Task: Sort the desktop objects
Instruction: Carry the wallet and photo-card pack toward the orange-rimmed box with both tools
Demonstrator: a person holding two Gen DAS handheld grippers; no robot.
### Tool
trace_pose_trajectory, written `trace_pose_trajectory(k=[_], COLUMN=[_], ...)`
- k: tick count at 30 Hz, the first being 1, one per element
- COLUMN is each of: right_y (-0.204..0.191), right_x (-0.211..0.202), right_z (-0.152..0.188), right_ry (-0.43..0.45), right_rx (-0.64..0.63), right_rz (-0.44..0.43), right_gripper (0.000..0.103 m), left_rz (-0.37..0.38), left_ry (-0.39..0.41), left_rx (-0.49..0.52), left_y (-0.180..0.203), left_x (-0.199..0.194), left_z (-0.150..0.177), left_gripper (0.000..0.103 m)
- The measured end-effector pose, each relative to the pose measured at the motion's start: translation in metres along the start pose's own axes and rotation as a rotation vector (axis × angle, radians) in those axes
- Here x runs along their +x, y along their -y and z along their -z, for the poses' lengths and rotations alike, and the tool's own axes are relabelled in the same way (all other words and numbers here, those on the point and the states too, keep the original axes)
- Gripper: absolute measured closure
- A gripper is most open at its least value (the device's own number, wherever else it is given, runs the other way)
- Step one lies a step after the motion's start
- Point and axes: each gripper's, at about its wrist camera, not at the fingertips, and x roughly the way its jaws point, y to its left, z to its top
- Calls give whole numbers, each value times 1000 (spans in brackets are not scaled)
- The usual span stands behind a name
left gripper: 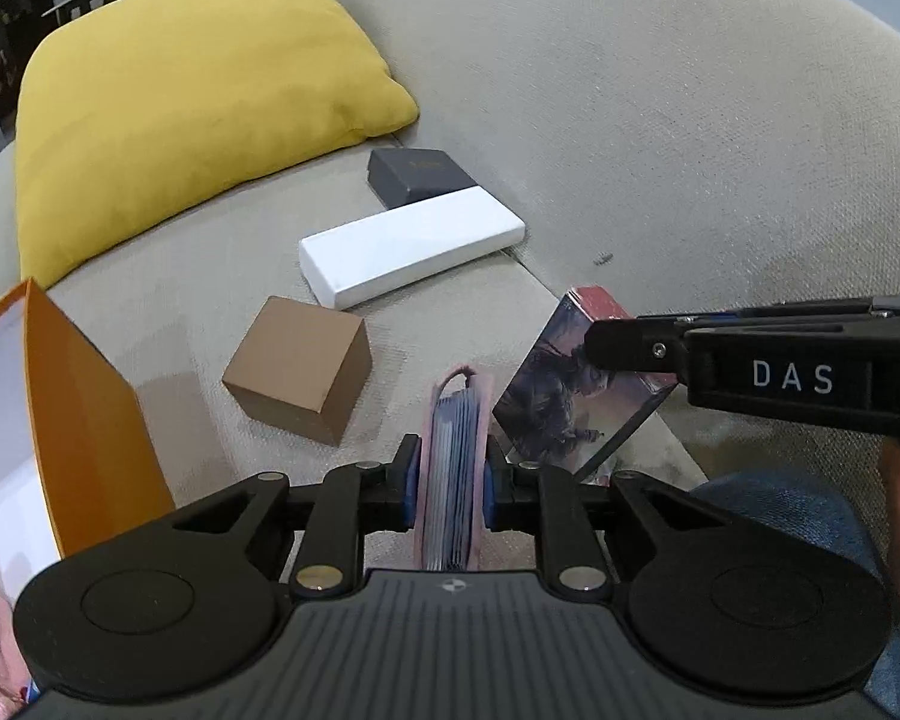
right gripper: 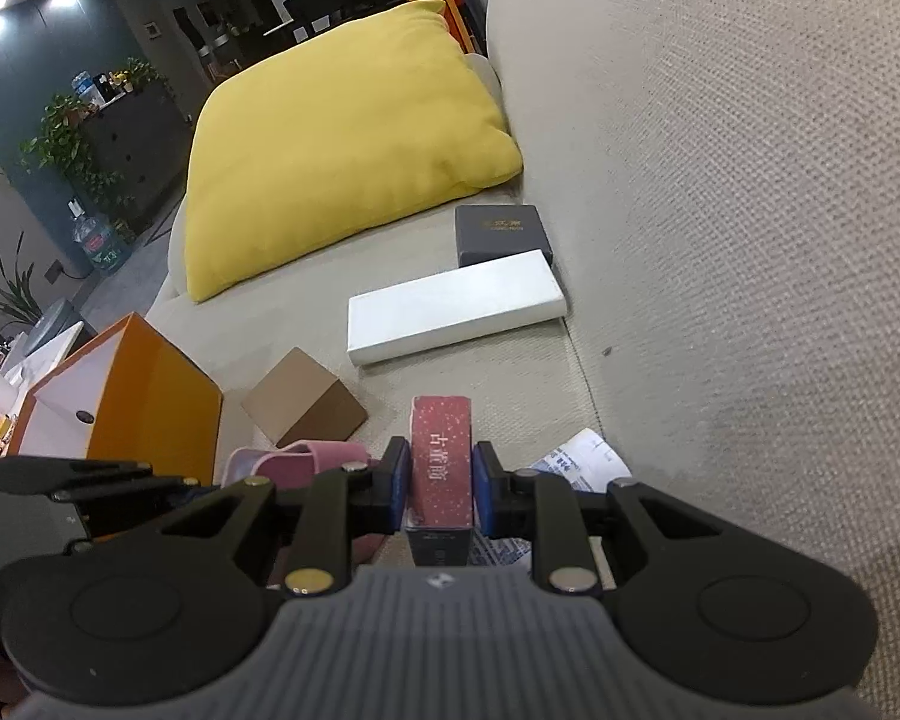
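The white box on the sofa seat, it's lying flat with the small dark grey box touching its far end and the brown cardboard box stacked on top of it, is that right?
Not quite. The brown cardboard box is not stacked on the white box; it sits apart on the sofa seat, nearer the camera. The right wrist view shows this. The rest holds: the white box lies flat, with the small dark grey box at its far end.
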Motion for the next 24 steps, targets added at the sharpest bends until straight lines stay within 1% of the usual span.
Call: trace_pose_trajectory(k=[5,8,11,15,18,21,24], right_y=[-2,-9,-22,-51,-76,-108,-139], right_x=[-6,-19,-37,-63,-76,-79,-73], right_z=[-3,-7,-13,-23,-28,-32,-32], right_ry=[10,39,83,148,180,195,183], right_rx=[8,0,-14,-45,-72,-110,-142], right_rz=[5,4,-22,-97,-153,-213,-277], right_gripper=[80,80,79,79,79,79,79], left_rz=[5,20,47,35,15,-15,-49], left_ry=[28,26,25,52,64,76,68], left_rx=[-49,-62,-85,-89,-114,-149,-198], left_y=[-9,-16,-27,-46,-67,-94,-124], left_x=[-15,-33,-58,-100,-130,-158,-176], left_z=[1,-2,-5,-7,-8,-4,4], left_gripper=[84,84,84,84,84,84,84])
